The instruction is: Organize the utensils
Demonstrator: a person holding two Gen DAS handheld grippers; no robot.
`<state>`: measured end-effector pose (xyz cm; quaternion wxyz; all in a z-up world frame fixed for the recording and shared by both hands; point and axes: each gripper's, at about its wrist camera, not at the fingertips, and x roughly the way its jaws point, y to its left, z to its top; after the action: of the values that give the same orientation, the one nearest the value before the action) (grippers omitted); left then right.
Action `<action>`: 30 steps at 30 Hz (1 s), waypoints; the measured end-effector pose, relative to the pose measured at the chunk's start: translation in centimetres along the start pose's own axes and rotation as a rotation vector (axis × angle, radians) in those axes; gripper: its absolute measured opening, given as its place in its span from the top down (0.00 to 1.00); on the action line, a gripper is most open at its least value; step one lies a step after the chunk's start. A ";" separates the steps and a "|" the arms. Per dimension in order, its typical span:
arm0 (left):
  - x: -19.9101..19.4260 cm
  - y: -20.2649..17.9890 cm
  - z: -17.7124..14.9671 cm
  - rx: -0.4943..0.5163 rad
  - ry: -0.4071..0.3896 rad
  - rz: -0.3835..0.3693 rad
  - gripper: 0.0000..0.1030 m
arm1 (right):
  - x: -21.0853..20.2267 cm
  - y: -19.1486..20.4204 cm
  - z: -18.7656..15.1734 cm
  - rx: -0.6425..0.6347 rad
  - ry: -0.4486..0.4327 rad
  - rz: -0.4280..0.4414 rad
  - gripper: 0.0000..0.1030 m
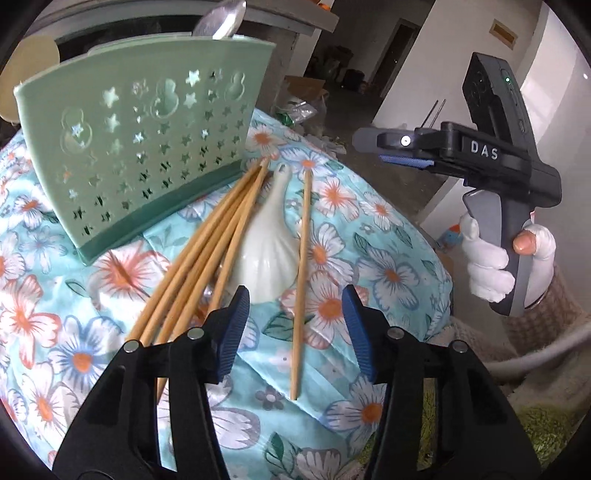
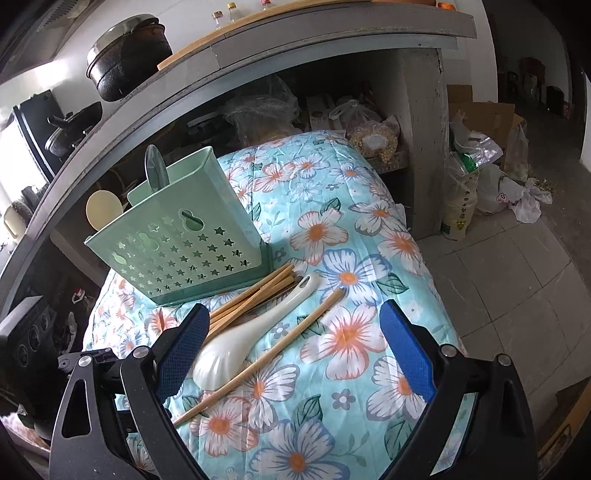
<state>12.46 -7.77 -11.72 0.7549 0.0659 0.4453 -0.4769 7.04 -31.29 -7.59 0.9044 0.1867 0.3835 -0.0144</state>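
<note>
This is a home kitchen, lived-in and a little cluttered. Ahead of the right tongs and above them a concrete counter (image 2: 332, 40) runs across, with a blackened lidded pot (image 2: 127, 55) and small capped bottles (image 2: 225, 14) on top. In the open space beneath it sit plastic bags (image 2: 258, 110) and a packet of dried beans (image 2: 375, 142). Off to the right of those tongs a cardboard box (image 2: 484, 114), a rice sack (image 2: 458, 206) and more bags stand on a pale tiled floor (image 2: 517, 280). Directly under both tongs lies a flower-printed cloth (image 1: 369, 206), and beyond the left tongs a doorway (image 1: 395, 48) opens into another room.
</note>
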 end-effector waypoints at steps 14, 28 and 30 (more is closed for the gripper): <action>1.1 3.6 0.3 -0.078 0.048 0.048 0.61 | 1.5 -0.7 -1.0 0.040 0.061 0.024 0.12; 1.3 5.1 2.3 -0.120 -0.047 0.067 0.56 | 2.4 -0.1 -1.1 0.034 0.082 0.042 0.12; 1.4 4.9 2.4 -0.116 -0.053 0.065 0.54 | 2.6 0.0 -1.2 0.031 0.086 0.044 0.12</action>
<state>17.94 -7.39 -12.90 0.7840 0.0239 0.4497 -0.4272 8.04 -30.59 -10.11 0.8841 0.2095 0.4177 0.0076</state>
